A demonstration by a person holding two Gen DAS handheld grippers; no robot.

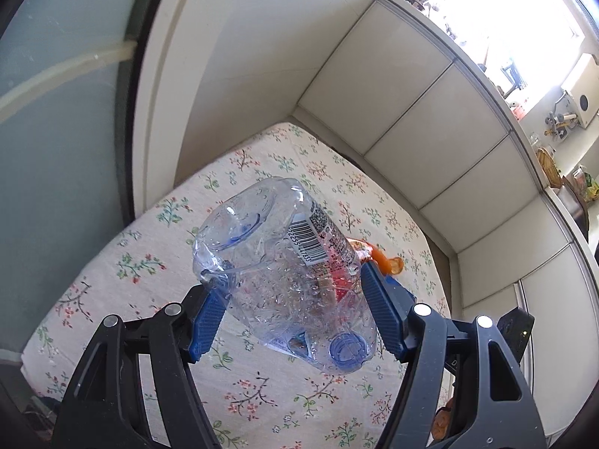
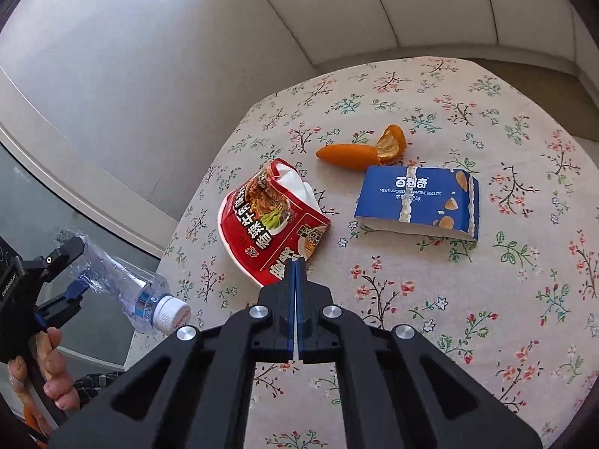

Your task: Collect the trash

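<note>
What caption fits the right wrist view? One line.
Shut right tool at crushed noodle cup; biscuit box and orange peel on floral tablecloth.

Floral tablecloth [image 2: 468, 299], cream wall panels [image 1: 411, 112], perhaps a bright window [image 1: 505, 18].

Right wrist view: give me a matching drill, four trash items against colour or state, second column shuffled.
Items:
1. bottle
2. noodle cup
3. peel
4. biscuit box

States:
A. blue, lying flat on the cloth
B. clear, held in the left gripper, off the table edge
C. orange, beyond the box
D. red, crushed, on its side

Pairs: 1-B, 2-D, 3-C, 4-A
</note>
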